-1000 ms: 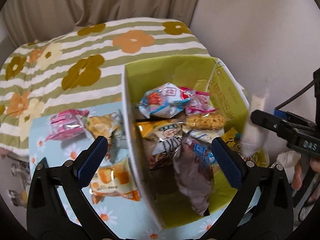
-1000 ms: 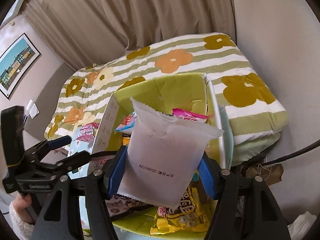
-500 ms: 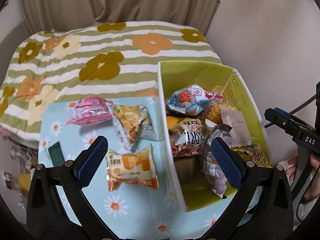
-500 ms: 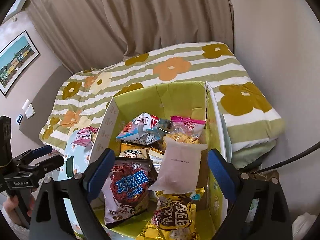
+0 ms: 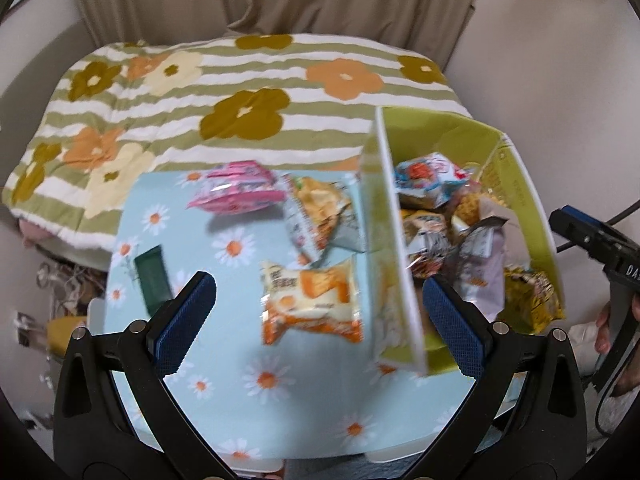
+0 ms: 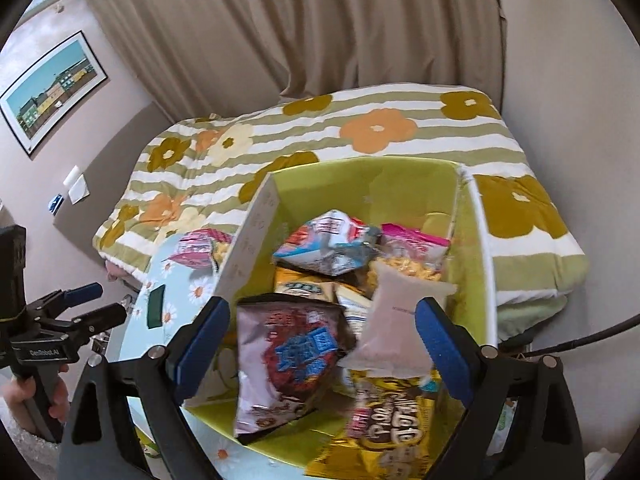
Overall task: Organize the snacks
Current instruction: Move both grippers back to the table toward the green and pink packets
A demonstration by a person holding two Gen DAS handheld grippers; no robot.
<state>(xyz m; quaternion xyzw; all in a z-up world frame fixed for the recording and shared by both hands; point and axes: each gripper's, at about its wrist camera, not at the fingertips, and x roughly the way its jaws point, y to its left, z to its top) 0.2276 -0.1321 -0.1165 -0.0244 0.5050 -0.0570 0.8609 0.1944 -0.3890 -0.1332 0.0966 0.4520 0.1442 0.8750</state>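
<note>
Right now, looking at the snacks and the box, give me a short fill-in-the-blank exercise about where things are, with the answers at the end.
1. The inside of the box is coloured ____.
2. The orange snack packet lies on the daisy-print ____, outside the box.
3. The white packet lies inside the ____, on other snacks.
4. The right gripper is ____, holding nothing.

Missing words: green; cloth; box; open

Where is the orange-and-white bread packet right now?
In the left wrist view, the orange-and-white bread packet lies on the daisy tablecloth, just left of the green box, below the chip bag.
</note>
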